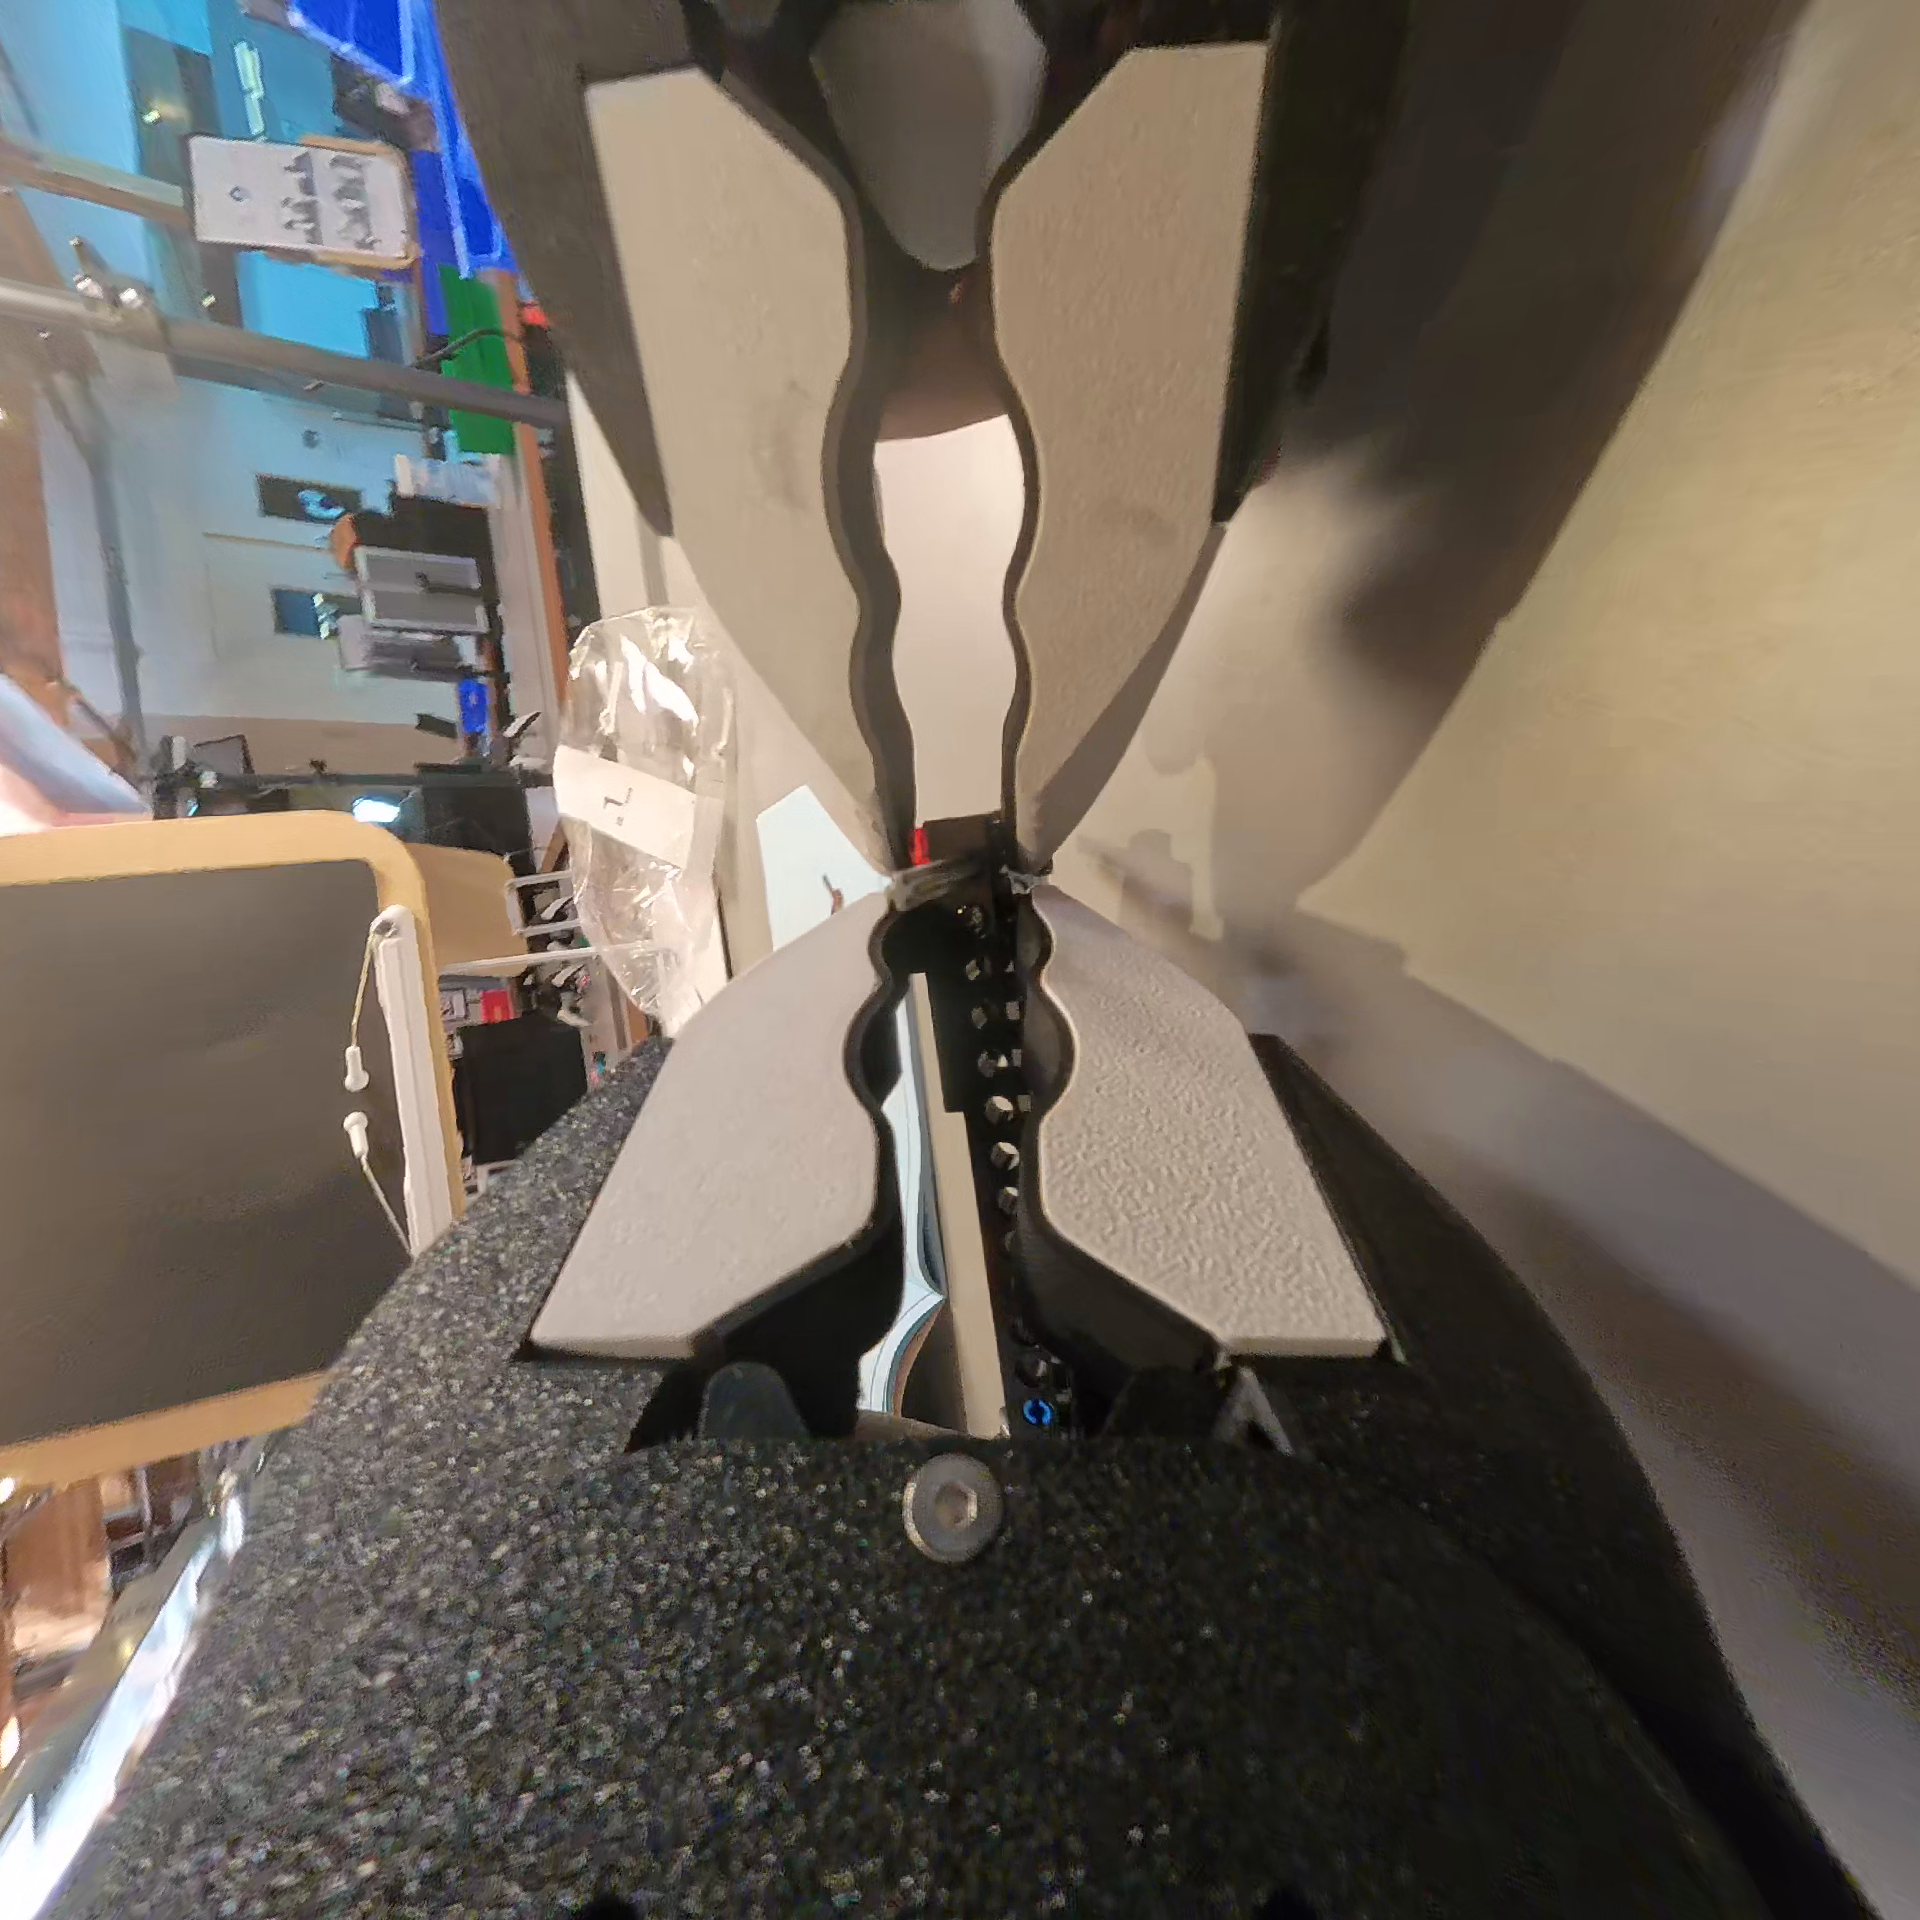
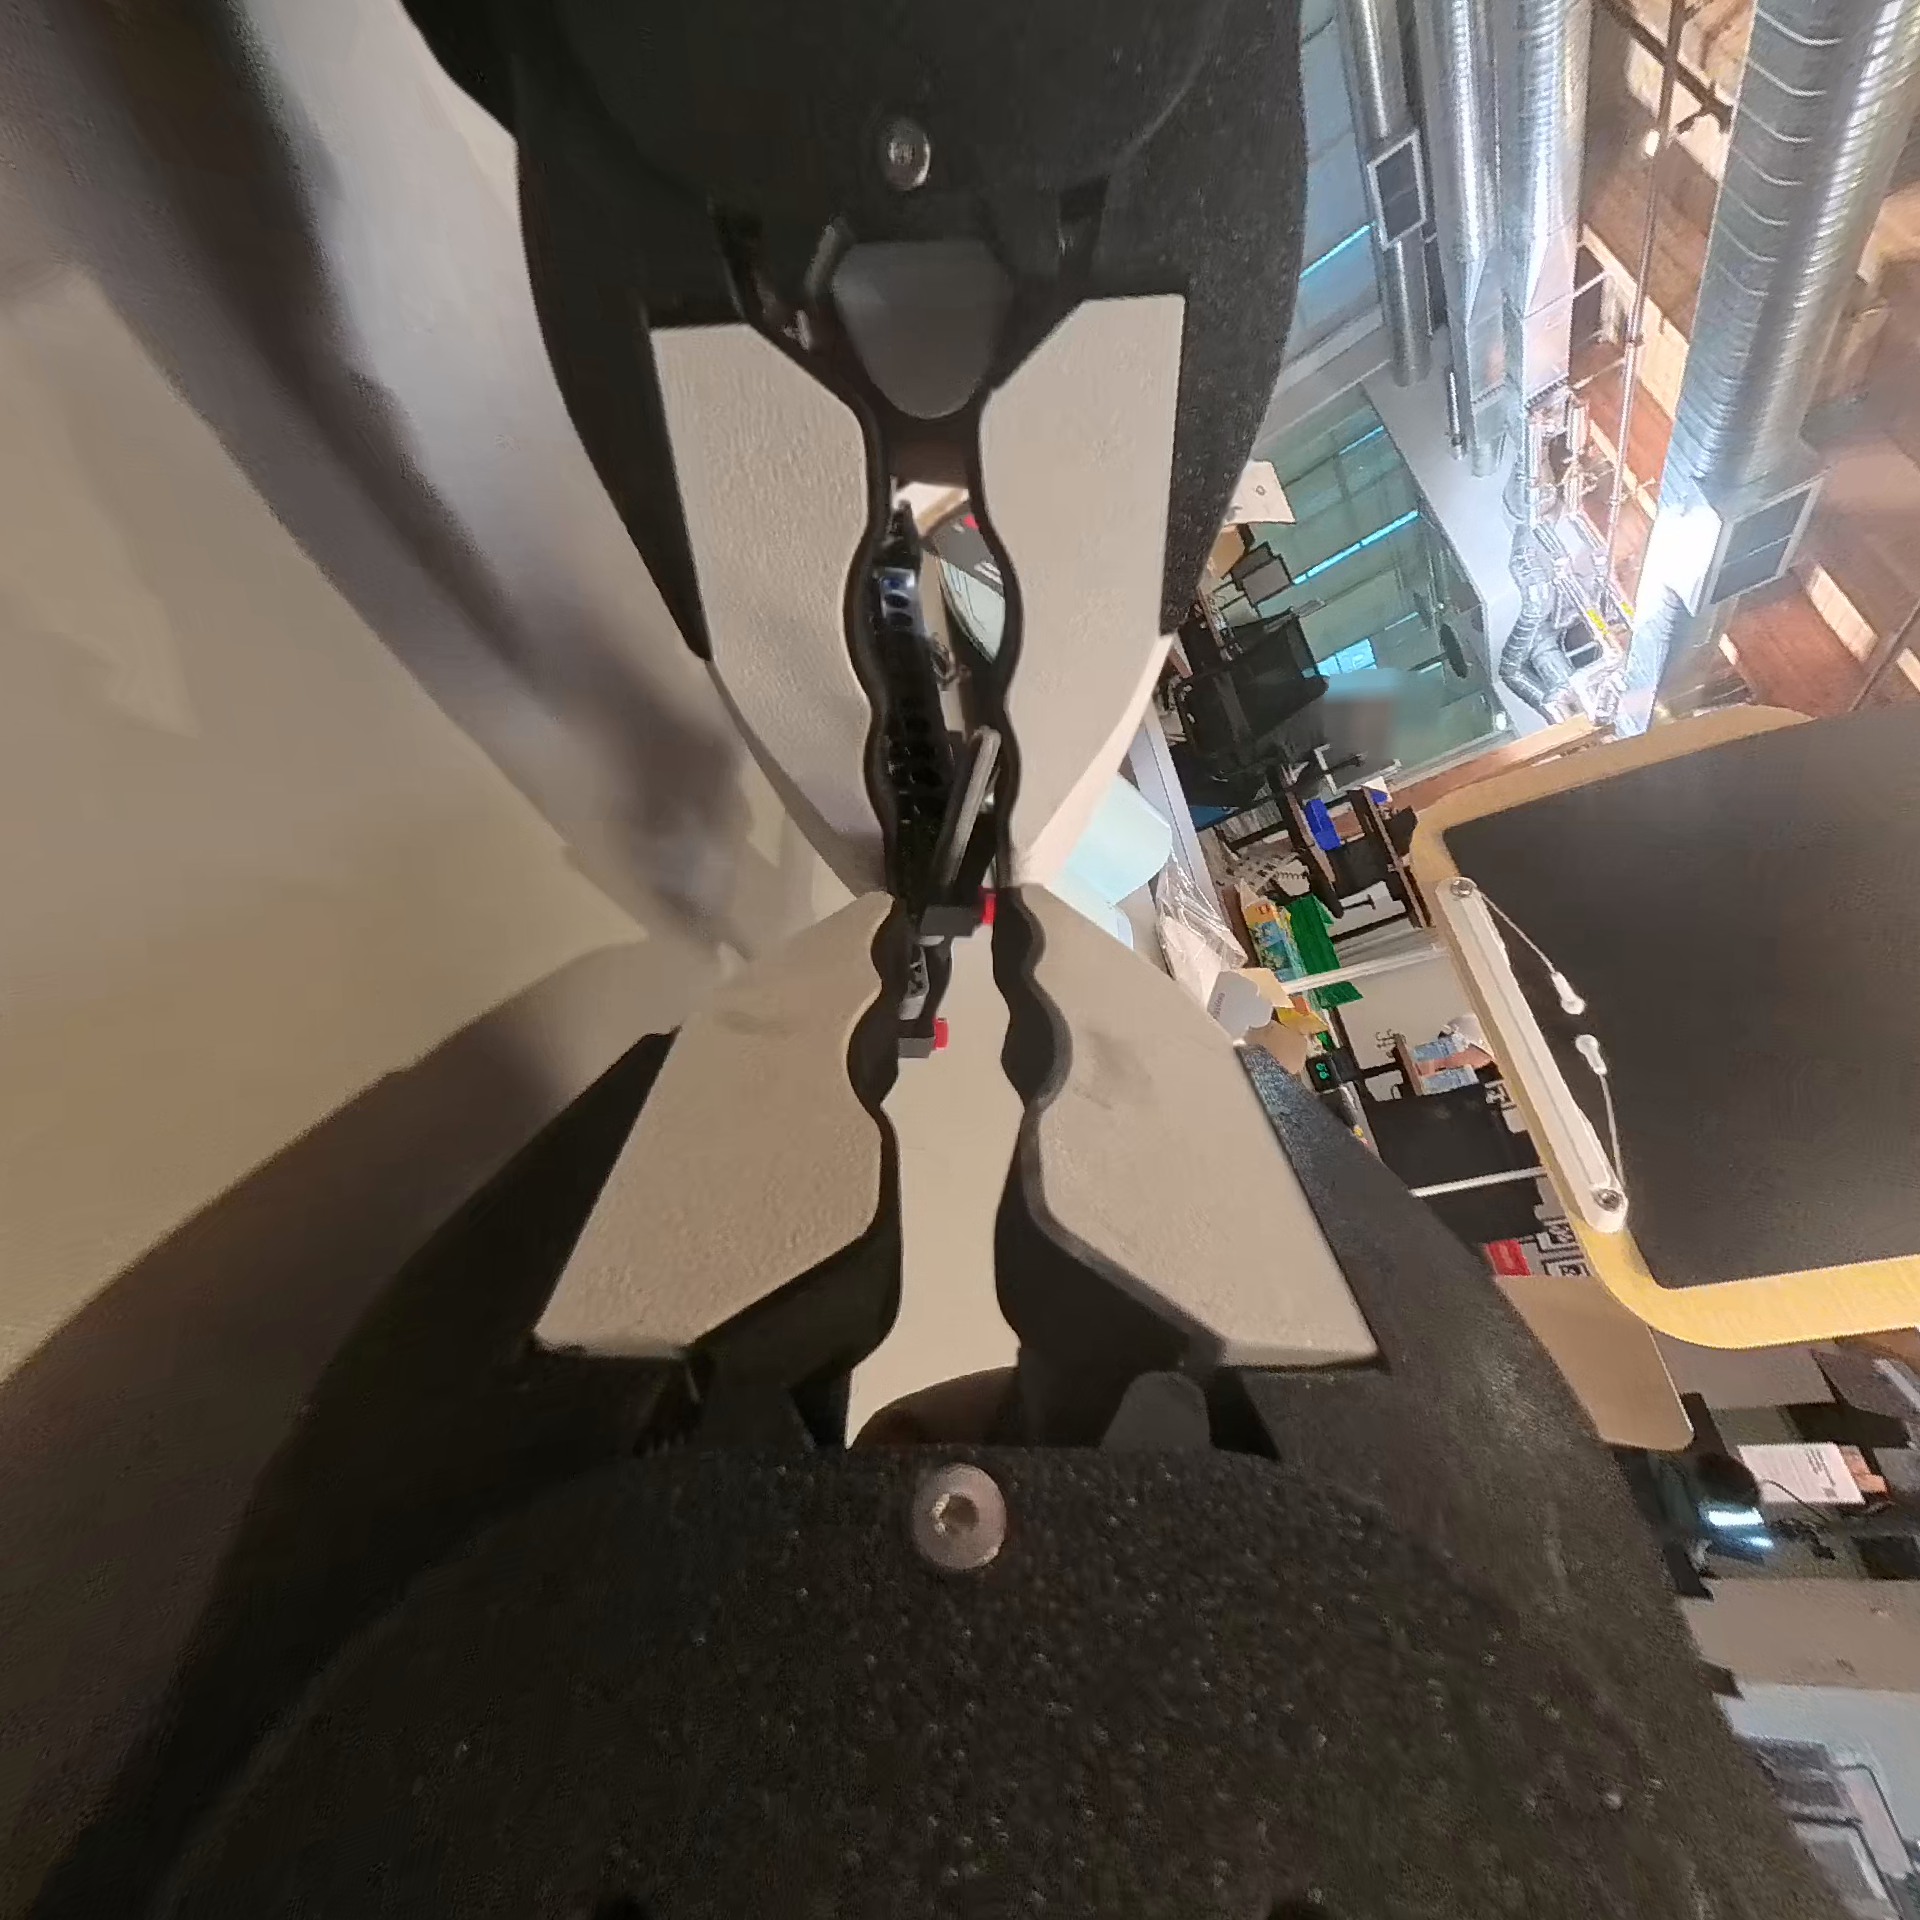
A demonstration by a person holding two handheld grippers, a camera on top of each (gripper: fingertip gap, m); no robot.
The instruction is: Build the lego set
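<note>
The left tool pinches one end of a long black bar with holes. The right tool pinches its other end, near small red pegs. The bar hangs above the pale counter. If either tool loosens, I think the bar could twist and drop.

A long black perforated beam of building-toy parts lies lengthwise between the fingers of the left gripper, its row of holes facing sideways. At the beam's far end sits a dark grey block bearing a red pin. The tips of the right gripper close on that block. Just past the block, a lighter grey connector carries a second red pin.
</note>
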